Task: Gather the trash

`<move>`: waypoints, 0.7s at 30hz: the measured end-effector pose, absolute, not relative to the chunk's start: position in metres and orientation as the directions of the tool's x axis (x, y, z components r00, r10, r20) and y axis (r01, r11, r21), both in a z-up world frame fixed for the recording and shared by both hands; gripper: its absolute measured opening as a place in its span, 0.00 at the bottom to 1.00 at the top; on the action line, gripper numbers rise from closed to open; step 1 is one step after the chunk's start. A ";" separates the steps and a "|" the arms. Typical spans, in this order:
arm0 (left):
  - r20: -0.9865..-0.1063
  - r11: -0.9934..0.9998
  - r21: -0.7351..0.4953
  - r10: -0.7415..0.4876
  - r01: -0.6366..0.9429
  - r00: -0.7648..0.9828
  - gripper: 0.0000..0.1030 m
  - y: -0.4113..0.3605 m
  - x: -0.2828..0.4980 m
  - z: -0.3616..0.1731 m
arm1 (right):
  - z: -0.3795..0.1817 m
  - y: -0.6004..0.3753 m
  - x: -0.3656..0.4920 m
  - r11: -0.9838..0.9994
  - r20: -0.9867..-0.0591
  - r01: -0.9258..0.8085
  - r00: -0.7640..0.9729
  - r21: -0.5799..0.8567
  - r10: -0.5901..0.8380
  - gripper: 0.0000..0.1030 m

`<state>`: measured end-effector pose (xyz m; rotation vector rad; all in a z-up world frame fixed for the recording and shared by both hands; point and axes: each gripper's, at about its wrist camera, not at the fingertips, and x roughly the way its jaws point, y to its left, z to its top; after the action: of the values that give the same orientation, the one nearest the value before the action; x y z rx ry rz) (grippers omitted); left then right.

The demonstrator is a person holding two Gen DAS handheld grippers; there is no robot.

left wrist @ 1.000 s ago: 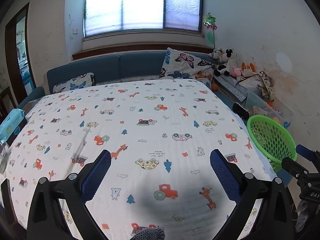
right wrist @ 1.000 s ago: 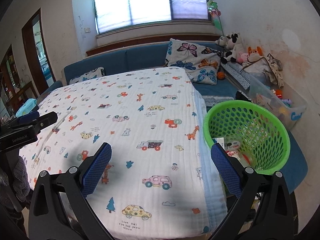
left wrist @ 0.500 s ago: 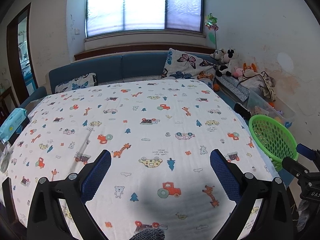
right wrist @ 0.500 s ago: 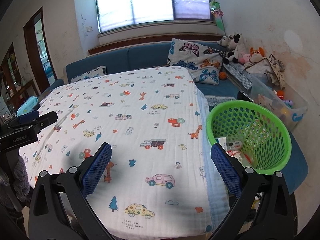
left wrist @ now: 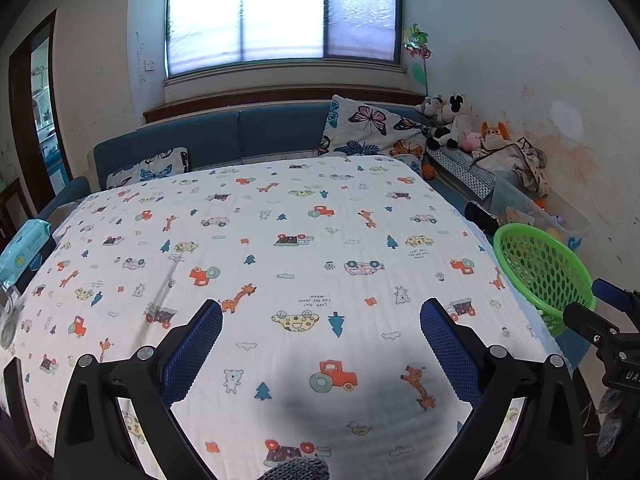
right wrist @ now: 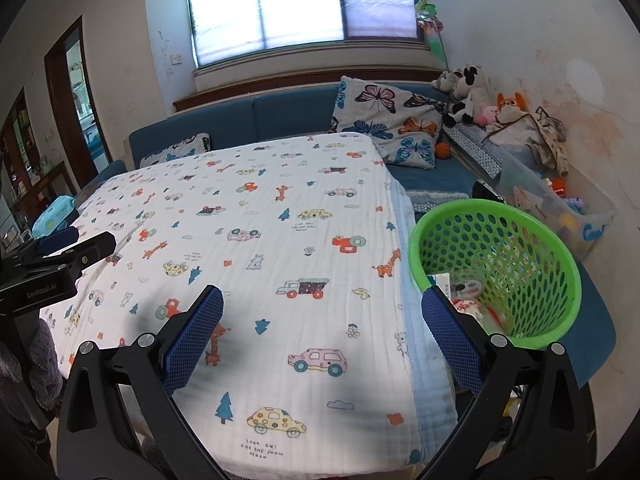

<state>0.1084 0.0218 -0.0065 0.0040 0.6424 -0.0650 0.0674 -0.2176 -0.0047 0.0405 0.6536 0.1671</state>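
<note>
Both grippers, left gripper (left wrist: 320, 320) and right gripper (right wrist: 322, 310), hover empty, jaws wide, over a cleared desk (right wrist: 280, 200); the green basket (right wrist: 560, 264) holds wrappers (right wrist: 466, 288), collection apparently finished.

green basket (right wrist: 552, 264), round, full of holes, stands upright just beside right edge of blanket-covered table. top open. trash (right wrist: 466, 290) lies at bottom: white packs and wrappers with red marks, piled together, too small to read. in left view only basket (left wrist: 544, 268) far rim and wall show, trash hidden.
</note>
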 end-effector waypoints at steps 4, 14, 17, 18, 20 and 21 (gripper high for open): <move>-0.598 0.998 -0.017 -0.058 0.060 0.799 0.93 0.021 0.108 -0.007 | -0.005 -0.218 0.067 0.986 -0.601 -0.141 0.781 0.090 0.167 0.96; -0.600 0.998 -0.017 -0.060 0.062 0.798 0.93 0.021 0.108 -0.008 | -0.007 -0.218 0.067 0.986 -0.605 -0.140 0.778 0.095 0.169 0.96; -0.600 0.998 -0.016 -0.060 0.064 0.798 0.93 0.020 0.106 -0.008 | -0.007 -0.218 0.067 0.986 -0.604 -0.139 0.779 0.096 0.168 0.96; -0.600 0.998 -0.015 -0.060 0.063 0.798 0.93 0.020 0.106 -0.009 | -0.007 -0.218 0.067 0.985 -0.604 -0.139 0.779 0.098 0.170 0.96; -0.600 0.998 -0.014 -0.058 0.062 0.798 0.93 0.020 0.106 -0.009 | -0.007 -0.218 0.067 0.986 -0.602 -0.138 0.780 0.096 0.168 0.96; -0.600 0.998 -0.014 -0.058 0.062 0.798 0.93 0.020 0.106 -0.009 | -0.007 -0.218 0.068 0.986 -0.603 -0.137 0.780 0.095 0.166 0.96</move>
<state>0.1055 0.0203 -0.0092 0.0066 0.6436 -0.0646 0.0677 -0.2183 -0.0073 0.0470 0.6556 0.1636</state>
